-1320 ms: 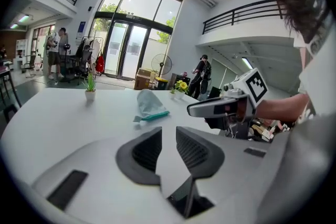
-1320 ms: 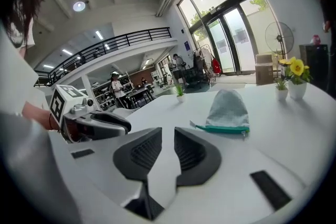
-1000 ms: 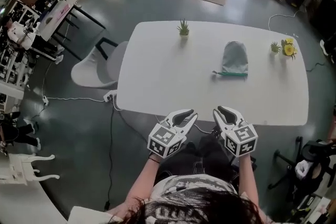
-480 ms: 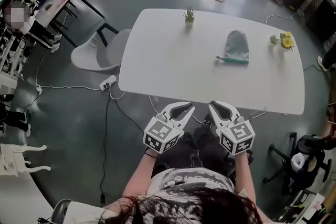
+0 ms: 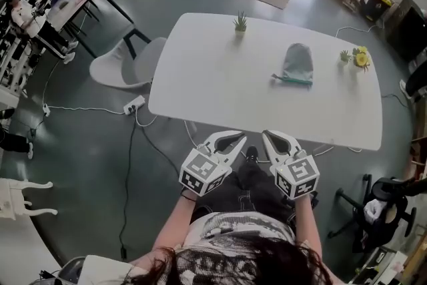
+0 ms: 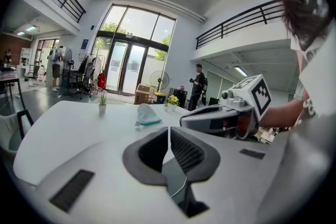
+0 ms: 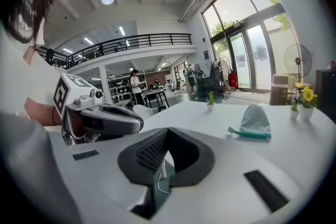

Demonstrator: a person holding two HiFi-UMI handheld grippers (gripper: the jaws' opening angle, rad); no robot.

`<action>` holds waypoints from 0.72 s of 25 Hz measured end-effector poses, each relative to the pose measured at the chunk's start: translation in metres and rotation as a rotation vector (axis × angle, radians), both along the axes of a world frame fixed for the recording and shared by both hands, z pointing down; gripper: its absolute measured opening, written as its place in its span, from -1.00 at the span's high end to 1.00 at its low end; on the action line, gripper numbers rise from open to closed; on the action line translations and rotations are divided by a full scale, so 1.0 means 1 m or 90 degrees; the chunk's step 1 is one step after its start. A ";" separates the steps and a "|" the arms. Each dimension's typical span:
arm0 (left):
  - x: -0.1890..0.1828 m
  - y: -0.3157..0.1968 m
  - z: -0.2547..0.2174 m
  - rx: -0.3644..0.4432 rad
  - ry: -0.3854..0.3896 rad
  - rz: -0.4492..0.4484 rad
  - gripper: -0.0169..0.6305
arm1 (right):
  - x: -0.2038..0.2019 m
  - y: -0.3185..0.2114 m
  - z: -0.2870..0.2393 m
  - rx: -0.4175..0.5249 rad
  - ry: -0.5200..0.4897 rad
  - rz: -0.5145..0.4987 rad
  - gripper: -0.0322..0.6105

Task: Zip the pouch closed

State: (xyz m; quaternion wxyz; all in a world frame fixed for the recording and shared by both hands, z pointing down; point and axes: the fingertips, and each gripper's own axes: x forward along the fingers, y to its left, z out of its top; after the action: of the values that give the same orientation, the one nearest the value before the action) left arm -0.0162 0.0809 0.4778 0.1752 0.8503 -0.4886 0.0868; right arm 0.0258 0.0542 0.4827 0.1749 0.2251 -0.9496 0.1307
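Observation:
A grey-blue pouch (image 5: 297, 65) with a teal zipper edge lies on the white table (image 5: 220, 77), right of centre toward the far side. It also shows in the left gripper view (image 6: 145, 114) and the right gripper view (image 7: 254, 120), far ahead of the jaws. My left gripper (image 5: 240, 139) and right gripper (image 5: 267, 136) hover side by side just off the table's near edge, over the person's lap and well short of the pouch. Both are shut, with nothing between the jaws (image 6: 169, 129) (image 7: 168, 131).
A small potted plant (image 5: 239, 22) stands at the table's far edge and a pot of yellow flowers (image 5: 361, 59) at its right end. A white chair (image 5: 123, 70) sits left of the table. A power strip (image 5: 133, 105) and cables lie on the floor.
Both grippers' jaws have gone from open to shut. Both hands have drawn back a little from over the table's near edge.

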 end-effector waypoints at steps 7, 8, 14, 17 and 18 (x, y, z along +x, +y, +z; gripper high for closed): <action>0.018 -0.009 -0.005 0.005 -0.011 0.030 0.88 | 0.009 -0.006 -0.003 0.009 0.001 -0.002 0.91; 0.021 -0.011 -0.005 0.006 -0.011 0.034 0.88 | 0.010 -0.008 -0.002 0.009 0.002 -0.003 0.91; 0.027 -0.018 -0.008 0.005 -0.019 0.046 0.88 | 0.012 -0.013 -0.002 0.006 0.001 -0.004 0.91; 0.027 -0.021 -0.006 0.004 -0.022 0.051 0.88 | 0.011 -0.015 0.001 0.004 0.001 -0.003 0.91; 0.027 -0.021 -0.006 0.004 -0.022 0.052 0.88 | 0.011 -0.016 0.001 0.003 0.000 -0.003 0.91</action>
State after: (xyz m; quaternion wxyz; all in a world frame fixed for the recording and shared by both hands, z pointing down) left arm 0.0110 0.0596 0.4718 0.1605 0.8685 -0.4567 0.1068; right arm 0.0369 0.0387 0.4839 0.1749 0.2232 -0.9504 0.1280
